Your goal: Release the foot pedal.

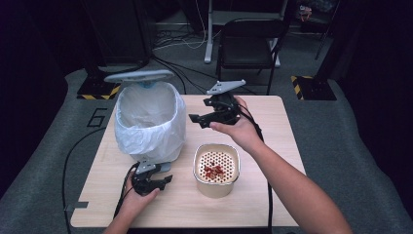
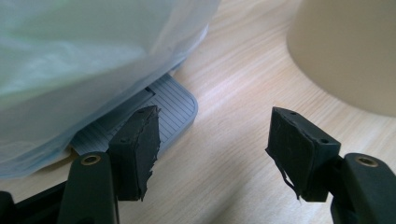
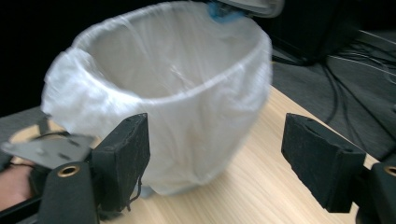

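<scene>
Jaws of both grippers are standing wide with nothing between their pads. Seen from the high view, the left gripper [image 1: 168, 179] is resting low on the wooden table [image 1: 272, 195] at lower centre-left of the frame, held in the person's left hand [image 1: 139, 197], just below the pedal bin [image 1: 150, 119], which is sitting left of centre with a white bag lining it and its grey lid [image 1: 139, 75] standing open at the back. The right gripper [image 1: 197, 120] is hovering in the middle of the frame, carried by the right hand [image 1: 241, 129], its jaws pointing left toward the bin's side and stopping just short of the bag. A cream container [image 1: 216, 169] with a perforated insert is standing below the right hand, right of the left gripper, with red scraps [image 1: 213, 170] lying on the insert. Moving to the left gripper view, the two black jaws are rising from the bottom edge, spread wide over bare wood; the bin's ribbed grey pedal [image 2: 175, 107] is lying just beyond the left jaw, under the bulging bag [image 2: 84, 60] in the upper left, and the cream container's wall [image 2: 345, 51] is occupying the upper right. Moving to the right gripper view, the jaws are framing the lined bin [image 3: 187, 102], somewhat blurred, in the centre, apart from it; the left gripper's grey plate [image 3: 49, 150] and a bit of the left hand [image 3: 14, 186] are showing at the lower left.
</scene>
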Available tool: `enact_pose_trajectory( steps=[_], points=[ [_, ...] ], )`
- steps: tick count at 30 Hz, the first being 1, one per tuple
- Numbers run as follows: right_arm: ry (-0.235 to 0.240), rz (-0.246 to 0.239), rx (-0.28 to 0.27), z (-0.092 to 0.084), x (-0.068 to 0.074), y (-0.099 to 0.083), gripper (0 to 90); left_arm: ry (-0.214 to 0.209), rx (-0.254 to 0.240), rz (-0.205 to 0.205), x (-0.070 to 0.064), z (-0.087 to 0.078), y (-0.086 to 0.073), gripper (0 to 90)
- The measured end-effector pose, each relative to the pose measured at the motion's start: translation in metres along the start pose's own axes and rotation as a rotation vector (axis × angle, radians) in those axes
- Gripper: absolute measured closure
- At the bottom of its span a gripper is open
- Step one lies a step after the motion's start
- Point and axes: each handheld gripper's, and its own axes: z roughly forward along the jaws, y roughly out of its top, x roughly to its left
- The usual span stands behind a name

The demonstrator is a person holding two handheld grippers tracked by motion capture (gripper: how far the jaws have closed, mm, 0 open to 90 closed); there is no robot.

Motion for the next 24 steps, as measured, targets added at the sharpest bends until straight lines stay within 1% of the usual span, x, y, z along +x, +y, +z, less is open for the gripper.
enact_pose_trajectory(
  steps=[1, 2, 3, 4, 5, 7, 8, 9, 10, 11, 12, 13, 14, 15, 16, 17, 18, 19, 20, 21, 22, 23, 24],
  points=[
    [-0.013, -0.006, 0.006, -0.003, -0.002, -0.003, 23.6, -0.001, -0.008, 0.008, 0.0, -0.002, 0.001, 33.9],
    [-0.024, -0.01, 0.013, -0.007, -0.003, -0.007, 23.5, -0.005, -0.016, 0.05, 0.004, -0.005, 0.003, 33.9],
    [-0.029, -0.003, 0.015, -0.011, -0.004, -0.011, 23.6, -0.018, -0.025, -0.005, 0.002, -0.008, 0.004, 34.0],
    [-0.038, 0.002, 0.012, -0.014, -0.006, -0.016, 23.6, -0.029, -0.042, -0.041, 0.0, -0.011, 0.005, 34.0],
    [-0.045, 0.016, 0.015, -0.018, -0.008, -0.022, 23.6, -0.029, -0.048, -0.056, 0.0, -0.013, 0.005, 34.2],
    [-0.059, 0.026, 0.018, -0.023, -0.011, -0.031, 23.9, -0.041, -0.058, -0.08, -0.001, -0.017, 0.006, 34.2],
    [-0.066, 0.034, 0.024, -0.026, -0.014, -0.037, 23.9, -0.037, -0.07, -0.074, 0.0, -0.019, 0.006, 34.2],
    [-0.076, 0.048, 0.029, -0.029, -0.015, -0.043, 24.6, -0.048, -0.058, -0.081, -0.001, -0.022, 0.007, 33.9],
    [-0.095, 0.048, 0.03, -0.031, -0.017, -0.048, 26.1, -0.04, -0.068, -0.068, 0.0, -0.024, 0.007, 33.9],
    [-0.135, 0.048, 0.019, -0.036, -0.019, -0.056, 26.8, -0.04, -0.07, -0.074, -0.001, -0.026, 0.006, 33.9],
    [-0.154, 0.058, 0.014, -0.039, -0.021, -0.063, 26.8, -0.036, -0.075, -0.061, 0.001, -0.028, 0.006, 33.5],
    [-0.16, 0.079, 0.018, -0.042, -0.023, -0.071, 26.8, -0.041, -0.059, -0.009, 0.006, -0.032, 0.007, 33.1],
    [-0.162, 0.102, 0.015, -0.045, -0.025, -0.078, 26.8, -0.037, -0.051, -0.002, 0.008, -0.034, 0.006, 32.8],
    [-0.166, 0.118, 0.018, -0.047, -0.027, -0.085, 26.8, -0.031, -0.063, -0.018, 0.007, -0.034, 0.005, 32.8],
    [-0.171, 0.117, 0.019, -0.049, -0.028, -0.09, 26.9, -0.033, -0.061, -0.018, 0.008, -0.035, 0.005, 32.8],
    [-0.182, 0.132, 0.02, -0.051, -0.03, -0.097, 27.0, -0.029, -0.054, -0.019, 0.009, -0.037, 0.004, 32.7],
    [-0.19, 0.143, 0.018, -0.053, -0.031, -0.104, 27.2, -0.02, -0.05, -0.029, 0.009, -0.038, 0.003, 32.7],
    [-0.19, 0.171, 0.014, -0.056, -0.033, -0.111, 27.2, -0.026, -0.041, -0.042, 0.009, -0.039, 0.003, 32.8],
    [-0.193, 0.184, 0.012, -0.058, -0.033, -0.116, 27.2, -0.028, -0.042, -0.057, 0.009, -0.04, 0.003, 32.7],
    [-0.203, 0.186, 0.015, -0.06, -0.034, -0.122, 27.3, -0.024, -0.042, -0.058, 0.01, -0.04, 0.002, 32.3],
    [-0.214, 0.188, 0.018, -0.062, -0.034, -0.127, 27.3, -0.022, -0.032, -0.051, 0.011, -0.04, 0.002, 31.7],
    [-0.224, 0.195, 0.018, -0.063, -0.034, -0.132, 27.3, -0.025, -0.017, -0.057, 0.012, -0.04, 0.002, 31.6],
    [-0.235, 0.196, 0.019, -0.065, -0.034, -0.136, 27.3, -0.018, -0.009, -0.049, 0.013, -0.04, 0.001, 31.2]
  ],
)
